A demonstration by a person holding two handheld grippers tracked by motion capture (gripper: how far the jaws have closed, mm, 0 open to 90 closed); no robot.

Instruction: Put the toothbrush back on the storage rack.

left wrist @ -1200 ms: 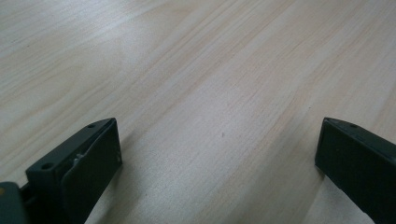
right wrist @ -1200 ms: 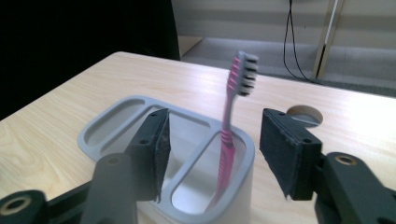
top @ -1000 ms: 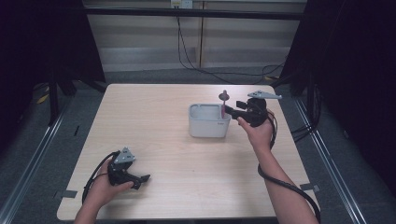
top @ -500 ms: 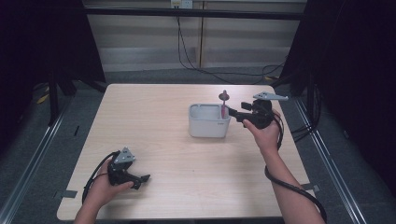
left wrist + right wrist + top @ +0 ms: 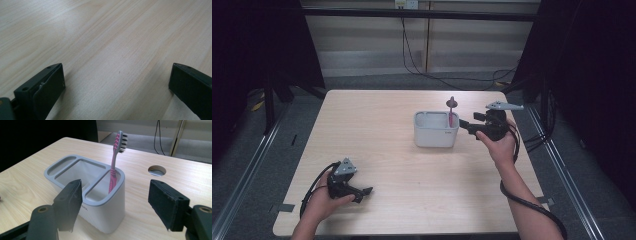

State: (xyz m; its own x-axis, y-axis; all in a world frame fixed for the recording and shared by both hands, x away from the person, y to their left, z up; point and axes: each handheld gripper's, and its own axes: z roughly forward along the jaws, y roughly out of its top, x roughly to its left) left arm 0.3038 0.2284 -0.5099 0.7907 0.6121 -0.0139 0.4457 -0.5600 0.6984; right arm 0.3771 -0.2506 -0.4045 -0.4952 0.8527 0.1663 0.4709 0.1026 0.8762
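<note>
Both jaws of the right gripper (image 5: 113,207) have just been opening, nothing between them now; the pink toothbrush (image 5: 114,167) stands upright in the holder (image 5: 100,206), in its end slot, seemingly released. Left gripper (image 5: 117,87) rests wide open on the table (image 5: 377,125)

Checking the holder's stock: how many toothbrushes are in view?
1. A pink toothbrush stands upright, bristles up, in the narrow end slot of the grey holder. The holder's other compartments look empty, though their bottoms are partly hidden.
</note>
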